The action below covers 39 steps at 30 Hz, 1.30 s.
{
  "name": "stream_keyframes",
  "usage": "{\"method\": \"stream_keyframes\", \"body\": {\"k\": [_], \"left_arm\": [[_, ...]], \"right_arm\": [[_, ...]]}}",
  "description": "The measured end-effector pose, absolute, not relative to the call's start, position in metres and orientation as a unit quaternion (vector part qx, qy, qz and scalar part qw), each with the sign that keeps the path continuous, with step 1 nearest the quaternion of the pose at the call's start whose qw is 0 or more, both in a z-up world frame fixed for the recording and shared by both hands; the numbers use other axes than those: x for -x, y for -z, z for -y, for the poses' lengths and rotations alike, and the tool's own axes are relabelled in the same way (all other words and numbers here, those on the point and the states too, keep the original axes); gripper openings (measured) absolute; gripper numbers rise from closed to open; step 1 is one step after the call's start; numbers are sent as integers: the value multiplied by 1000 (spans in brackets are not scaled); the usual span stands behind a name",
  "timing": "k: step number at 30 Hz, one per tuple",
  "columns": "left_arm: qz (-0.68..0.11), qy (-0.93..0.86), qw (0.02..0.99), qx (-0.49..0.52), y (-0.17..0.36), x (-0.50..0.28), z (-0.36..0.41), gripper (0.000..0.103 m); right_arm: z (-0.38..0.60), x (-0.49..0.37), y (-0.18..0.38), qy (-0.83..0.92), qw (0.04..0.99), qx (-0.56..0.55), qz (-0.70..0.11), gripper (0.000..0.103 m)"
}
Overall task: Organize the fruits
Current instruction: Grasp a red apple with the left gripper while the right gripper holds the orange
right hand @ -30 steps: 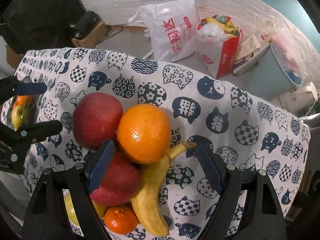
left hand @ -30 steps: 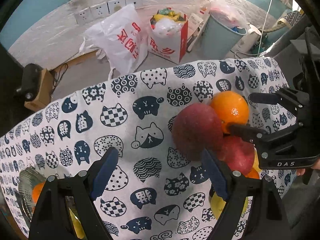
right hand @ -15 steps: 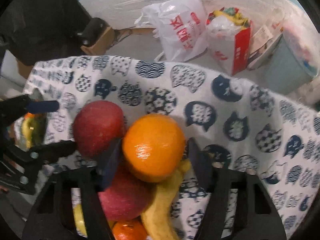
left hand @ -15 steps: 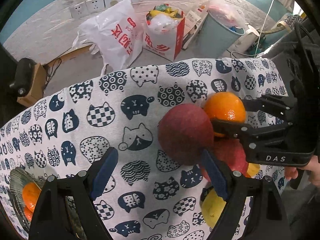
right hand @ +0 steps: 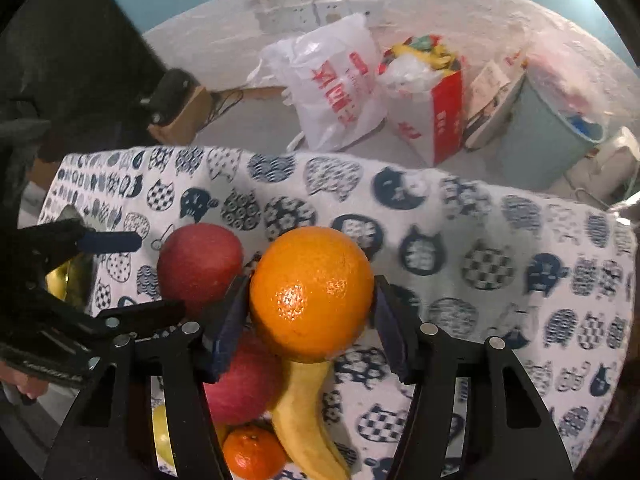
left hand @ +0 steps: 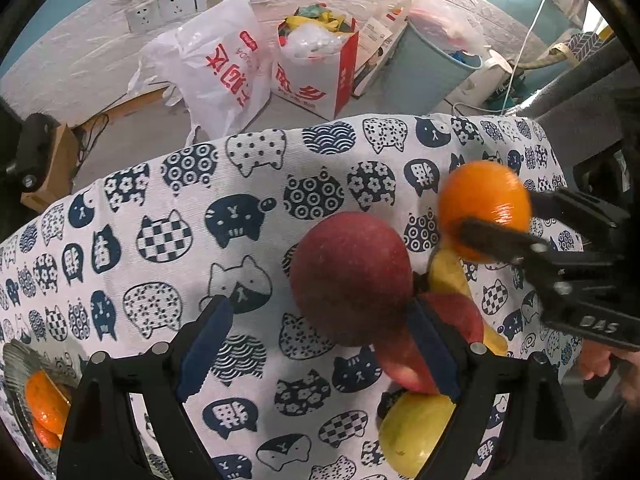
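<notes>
Right gripper clamped on the orange, pads on its left and right flanks, near the widest part. Orange looks lifted just clear of the pile: banana tip right under it at 6 o'clock, dark red apple at 9 o'clock, second apple at 7 o'clock, small tangerine at the bottom edge of the view. Pile sits on the cat-print cloth covering the desk.

Left gripper jaws apart, holding nothing, hovering with the dark red apple just ahead of the right-side pad. Glass dish at 8 o'clock in the left view, already carrying orange fruit; probably the drop target, though not certain.

For a clean carry:
- Keep squeeze steady; round, slick peel, likely to roll out if pads creep above or below the middle.
- Lift straight up before going sideways; banana tip and apple close enough to get dragged or nudged off the stack.
- Route toward 9 o'clock over the apple, not through it.
- Keep left gripper out of the path; it lies between pile and dish.
- Lower onto a free spot in the dish, release only once seated.
</notes>
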State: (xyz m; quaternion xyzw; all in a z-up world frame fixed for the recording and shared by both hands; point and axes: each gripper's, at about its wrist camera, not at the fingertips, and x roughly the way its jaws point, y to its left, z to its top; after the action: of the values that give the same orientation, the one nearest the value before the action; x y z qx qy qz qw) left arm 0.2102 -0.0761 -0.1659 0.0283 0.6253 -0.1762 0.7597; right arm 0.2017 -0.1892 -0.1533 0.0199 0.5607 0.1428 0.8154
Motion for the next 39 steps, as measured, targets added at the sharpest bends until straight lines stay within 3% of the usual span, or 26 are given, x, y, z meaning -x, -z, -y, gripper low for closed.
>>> {"method": "stream_keyframes", "body": {"k": [15,17,20,39], "left_arm": [[-615,169,767,-63,186,-220,99,93],[-613,176,768,-64,188,-218,99,89],[-610,195,767,-47,187,-215,98,73],[-571,175,799,-76,145,-183,87,73]], "right_arm": [[219,-175,136,-120,824,-47,-552,60],[219,-175,137,-119,824,-46,-552,60],[218,-174,138,-120,823,-46,-553,60],[194,-165,122,-134,836,-22,-531,60]]}}
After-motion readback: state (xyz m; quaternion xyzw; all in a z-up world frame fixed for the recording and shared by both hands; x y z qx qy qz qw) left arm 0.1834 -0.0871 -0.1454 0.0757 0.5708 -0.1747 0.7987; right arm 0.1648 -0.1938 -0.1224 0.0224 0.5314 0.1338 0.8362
